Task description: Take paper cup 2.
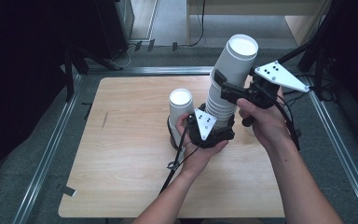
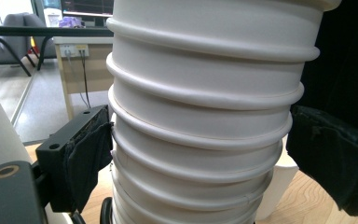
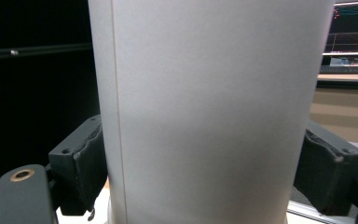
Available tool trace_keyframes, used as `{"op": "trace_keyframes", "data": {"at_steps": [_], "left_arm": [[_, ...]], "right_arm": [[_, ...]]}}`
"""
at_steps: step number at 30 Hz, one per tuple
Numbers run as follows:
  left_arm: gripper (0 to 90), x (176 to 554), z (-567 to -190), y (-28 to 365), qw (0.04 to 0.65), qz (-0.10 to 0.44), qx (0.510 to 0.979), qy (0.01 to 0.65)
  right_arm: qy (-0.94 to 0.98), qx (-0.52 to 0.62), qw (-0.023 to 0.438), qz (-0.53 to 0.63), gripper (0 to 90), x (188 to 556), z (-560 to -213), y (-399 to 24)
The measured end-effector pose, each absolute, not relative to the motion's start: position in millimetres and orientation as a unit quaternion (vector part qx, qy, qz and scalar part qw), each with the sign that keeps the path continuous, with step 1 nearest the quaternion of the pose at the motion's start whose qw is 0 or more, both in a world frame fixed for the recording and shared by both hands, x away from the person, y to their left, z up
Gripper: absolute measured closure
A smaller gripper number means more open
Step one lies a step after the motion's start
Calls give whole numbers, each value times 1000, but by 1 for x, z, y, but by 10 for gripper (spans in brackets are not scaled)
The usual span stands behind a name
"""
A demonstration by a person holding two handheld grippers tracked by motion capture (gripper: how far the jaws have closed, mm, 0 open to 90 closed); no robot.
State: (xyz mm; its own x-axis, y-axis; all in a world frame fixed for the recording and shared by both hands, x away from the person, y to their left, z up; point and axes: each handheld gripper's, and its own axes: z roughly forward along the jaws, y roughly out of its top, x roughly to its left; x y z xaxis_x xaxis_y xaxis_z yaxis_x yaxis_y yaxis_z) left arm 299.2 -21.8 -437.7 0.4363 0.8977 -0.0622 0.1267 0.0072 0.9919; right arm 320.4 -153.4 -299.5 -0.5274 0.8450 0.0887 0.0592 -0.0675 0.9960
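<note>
the wooden table (image 1: 135,186) carries everything, and it sits inside a metal-railed frame (image 1: 51,149) on a grey floor. on it stands a tall stack of white paper cups (image 1: 226,88), upside down so the rolled rims ring its lower half; it leans a little toward the far right corner. the left gripper (image 1: 214,133) is clamped on the stack low down, among those nested rims, and in the left gripper view its black pads press the ribbed wall (image 2: 200,140) on both sides; this looks like an anchoring hold, keeping the pile from lifting or tipping. the right gripper (image 1: 223,88) takes the smooth side of the topmost cup (image 3: 205,107) higher up; in the right gripper view the pads touch the cup wall on both sides, so it is gripping the cup, probably to pull that one cup off while the rest stay put. a single white cup (image 1: 181,109), also inverted, stands just beside the stack on the left, close behind the left hand (image 1: 200,149); it may be one already separated. no brand, label or readable writing shows on the cups; the grey plates on the grippers bear only black dots.
</note>
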Motion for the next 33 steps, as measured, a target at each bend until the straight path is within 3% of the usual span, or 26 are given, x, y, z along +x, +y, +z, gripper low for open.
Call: {"op": "trace_keyframes", "data": {"at_steps": [33], "left_arm": [[74, 300, -438, -20, 579, 328, 623, 412]], "right_arm": [[546, 368, 332, 675, 153, 303, -253, -174]]}}
